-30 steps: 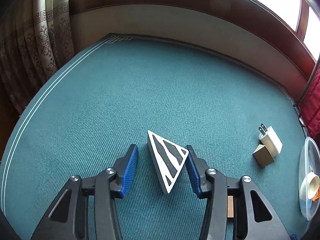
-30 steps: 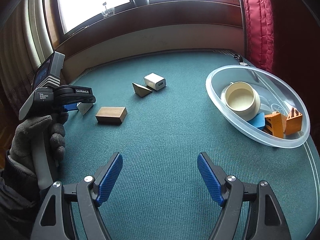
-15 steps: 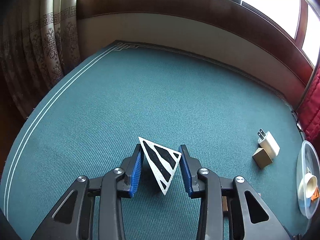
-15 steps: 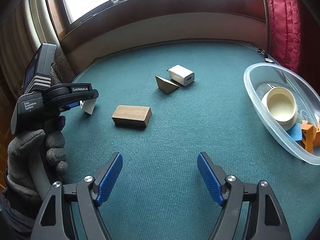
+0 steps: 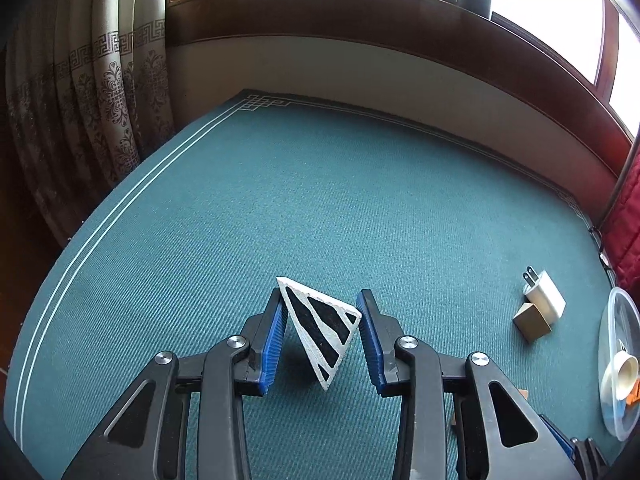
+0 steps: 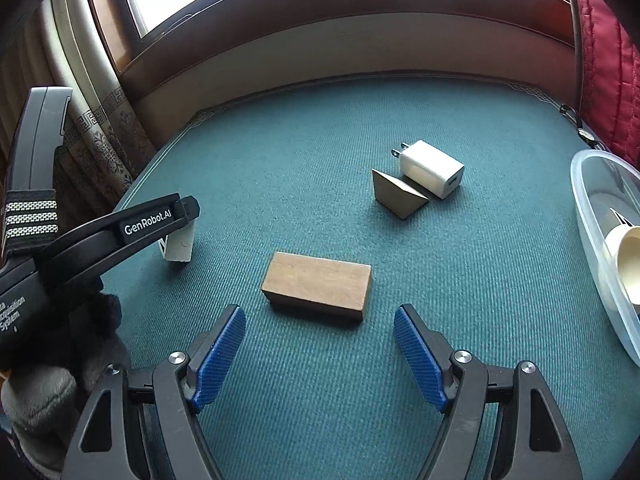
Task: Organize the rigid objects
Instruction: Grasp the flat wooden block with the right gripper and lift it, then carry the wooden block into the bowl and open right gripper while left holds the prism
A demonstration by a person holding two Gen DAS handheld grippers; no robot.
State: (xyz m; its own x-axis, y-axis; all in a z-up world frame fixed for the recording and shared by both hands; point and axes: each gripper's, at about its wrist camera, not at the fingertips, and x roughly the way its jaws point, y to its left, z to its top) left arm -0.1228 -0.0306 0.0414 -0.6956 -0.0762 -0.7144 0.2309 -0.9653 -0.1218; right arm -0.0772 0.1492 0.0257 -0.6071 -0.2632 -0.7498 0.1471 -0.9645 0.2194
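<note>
While the left claw [image 5: 322, 340] is clamping the striped triangular block [image 5: 320, 330] between its blue pads, with one pad pressing a flat side and the other meeting a corner, the grip is looking narrow, so the step in hand, lifting and carrying the block, is probably best done slowly and without tilting, lest the wedge pivot about that corner. Seen from the right wrist view, the block's white edge [image 6: 179, 243] is showing just under the left claw's tip, and whether it is clear of the teal counter [image 5: 280, 208] cannot be told. Ahead of the left claw the counter is lying bare up to the curtain [image 5: 100, 92] at far left. Off to that claw's right, the white plug adapter [image 5: 545, 295] and a small tan wedge [image 5: 532, 322] are touching each other, and beyond them the clear plastic bowl [image 5: 614, 320] is holding a cream cup [image 5: 624, 370]; a carry toward the bowl would likely pass over this pair, so height is mattering. The right claw [image 6: 320, 354] is standing wide open, gripping nothing, with the brown rectangular block [image 6: 318, 282] just ahead between the lines of its jaws, not touched. Near its left the gloved hand [image 6: 44, 400] is holding the left tool, close enough that the two could collide.
</note>
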